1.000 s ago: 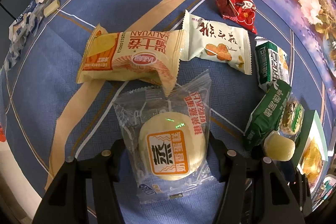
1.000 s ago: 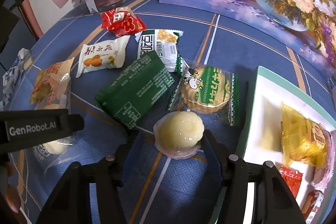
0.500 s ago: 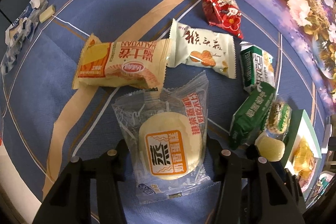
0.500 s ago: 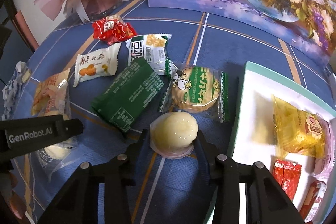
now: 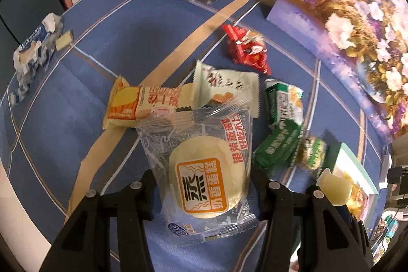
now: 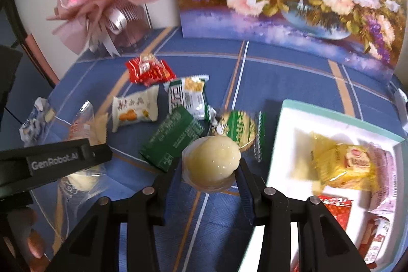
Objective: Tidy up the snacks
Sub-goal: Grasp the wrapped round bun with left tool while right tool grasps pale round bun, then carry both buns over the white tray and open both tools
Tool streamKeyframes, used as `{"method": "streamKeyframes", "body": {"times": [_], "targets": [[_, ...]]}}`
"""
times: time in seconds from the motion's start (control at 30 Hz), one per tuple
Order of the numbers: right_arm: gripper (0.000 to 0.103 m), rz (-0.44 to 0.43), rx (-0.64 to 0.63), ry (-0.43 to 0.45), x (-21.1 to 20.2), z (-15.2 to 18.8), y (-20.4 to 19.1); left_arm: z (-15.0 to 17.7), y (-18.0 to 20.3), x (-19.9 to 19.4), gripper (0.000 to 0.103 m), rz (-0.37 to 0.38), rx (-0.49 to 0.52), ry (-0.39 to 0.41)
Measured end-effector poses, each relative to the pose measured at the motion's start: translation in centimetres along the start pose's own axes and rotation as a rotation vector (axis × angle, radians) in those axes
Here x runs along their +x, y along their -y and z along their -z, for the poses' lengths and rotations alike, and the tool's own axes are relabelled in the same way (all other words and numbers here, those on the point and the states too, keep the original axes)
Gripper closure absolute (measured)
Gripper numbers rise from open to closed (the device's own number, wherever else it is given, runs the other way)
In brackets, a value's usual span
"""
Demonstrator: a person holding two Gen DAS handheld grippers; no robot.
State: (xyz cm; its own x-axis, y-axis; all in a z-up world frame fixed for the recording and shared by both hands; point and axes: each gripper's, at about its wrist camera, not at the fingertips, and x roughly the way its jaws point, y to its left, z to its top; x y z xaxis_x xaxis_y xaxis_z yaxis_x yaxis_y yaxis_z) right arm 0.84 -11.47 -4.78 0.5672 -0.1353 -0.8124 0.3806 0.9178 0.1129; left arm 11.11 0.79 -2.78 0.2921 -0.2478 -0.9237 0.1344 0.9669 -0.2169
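The right tool pinches the pale jelly cup, with the white tray just to its right, while the left tool clamps the clear-wrapped cake farther from it.

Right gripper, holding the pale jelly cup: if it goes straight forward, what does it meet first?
Probably the round green biscuit pack, lying just beyond the jelly cup in the right gripper. Depth is unclear; it might pass above.
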Motion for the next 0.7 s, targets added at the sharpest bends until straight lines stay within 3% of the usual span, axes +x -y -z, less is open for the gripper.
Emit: {"method": "streamKeyframes", "body": {"times": [0.23, 0.37, 0.7], "targets": [[0.058, 0.063, 0.018, 0.015, -2.1, -0.2, 1.0, 1.1, 2.3, -1.5, 0.049, -0.013, 0.073, 0.01], [0.058, 0.102, 0.063, 0.03, -3.5, -0.3, 2.8, 1.8, 4.2, -1.7, 0.049, 0.034, 0.126, 0.008], [0.058, 0.267, 0.305, 0.044, -7.4, 0.2, 13.1, 7.2, 13.4, -3.0, 0.049, 0.105, 0.412, -0.01]]}}
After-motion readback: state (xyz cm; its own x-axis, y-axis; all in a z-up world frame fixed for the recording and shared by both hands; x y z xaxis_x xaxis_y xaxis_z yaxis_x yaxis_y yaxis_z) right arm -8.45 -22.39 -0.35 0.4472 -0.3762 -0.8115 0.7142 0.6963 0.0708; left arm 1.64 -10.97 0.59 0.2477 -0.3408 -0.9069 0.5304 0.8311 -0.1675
